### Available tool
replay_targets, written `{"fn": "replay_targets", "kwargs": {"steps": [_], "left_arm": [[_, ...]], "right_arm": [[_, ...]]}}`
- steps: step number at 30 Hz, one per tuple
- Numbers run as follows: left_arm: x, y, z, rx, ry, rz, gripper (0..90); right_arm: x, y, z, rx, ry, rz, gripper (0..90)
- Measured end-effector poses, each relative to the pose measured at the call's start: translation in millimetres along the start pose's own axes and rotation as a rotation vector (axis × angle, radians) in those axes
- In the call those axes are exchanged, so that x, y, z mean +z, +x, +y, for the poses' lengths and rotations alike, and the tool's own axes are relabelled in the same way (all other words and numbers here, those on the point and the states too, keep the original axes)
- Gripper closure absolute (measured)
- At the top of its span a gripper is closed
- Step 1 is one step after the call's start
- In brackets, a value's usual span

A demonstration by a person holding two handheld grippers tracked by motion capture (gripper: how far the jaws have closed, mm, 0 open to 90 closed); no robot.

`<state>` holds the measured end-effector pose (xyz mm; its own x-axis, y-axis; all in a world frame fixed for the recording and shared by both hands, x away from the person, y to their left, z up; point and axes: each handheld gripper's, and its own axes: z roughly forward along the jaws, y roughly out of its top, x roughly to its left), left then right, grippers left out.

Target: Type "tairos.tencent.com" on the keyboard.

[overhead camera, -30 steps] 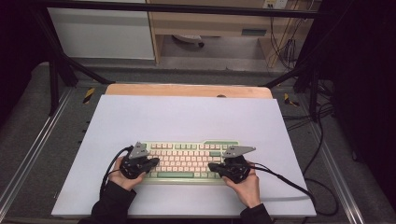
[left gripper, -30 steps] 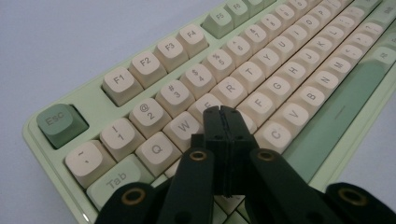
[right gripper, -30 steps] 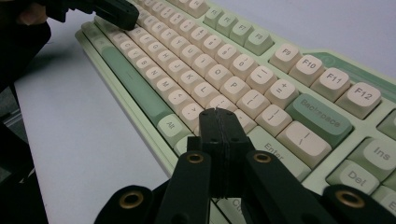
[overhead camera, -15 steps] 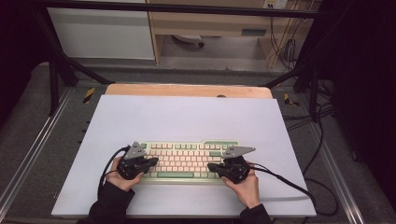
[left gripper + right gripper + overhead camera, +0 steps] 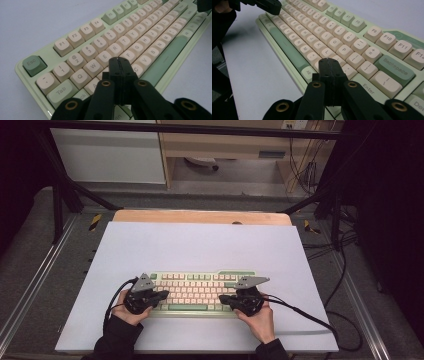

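Both grippers, left (image 5: 119, 61) and right (image 5: 328, 62), jaws pressed together and empty, poise as blunt pokers over the keyboard (image 5: 197, 292) beneath for keypresses.

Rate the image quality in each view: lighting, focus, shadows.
High view: the pale lavender table mat is evenly lit, the surroundings dark, the picture soft. Left gripper view: the mint-green and cream keyboard has readable near legends, its far keys blurring. Right gripper view: Backspace and Enter read clearly, while a dark shadow falls on the mat at left.
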<state>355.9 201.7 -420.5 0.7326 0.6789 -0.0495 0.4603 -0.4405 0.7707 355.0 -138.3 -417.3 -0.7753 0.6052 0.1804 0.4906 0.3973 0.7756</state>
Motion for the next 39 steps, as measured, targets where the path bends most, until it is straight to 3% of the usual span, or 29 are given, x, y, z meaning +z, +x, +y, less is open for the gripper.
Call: {"fn": "replay_targets", "kwargs": {"steps": [29, 39], "left_arm": [[-2.0, 2.5, -2.6, -0.009, -0.001, 0.002, 89.7], [-0.2, 1.4, -2.6, -0.004, 0.003, 0.0, 89.7]], "right_arm": [[23.7, 6.9, 17.2, -0.025, 0.029, 0.011, 90.0], [33.8, 8.3, 11.8, -0.032, 0.057, 0.014, 90.0]]}}
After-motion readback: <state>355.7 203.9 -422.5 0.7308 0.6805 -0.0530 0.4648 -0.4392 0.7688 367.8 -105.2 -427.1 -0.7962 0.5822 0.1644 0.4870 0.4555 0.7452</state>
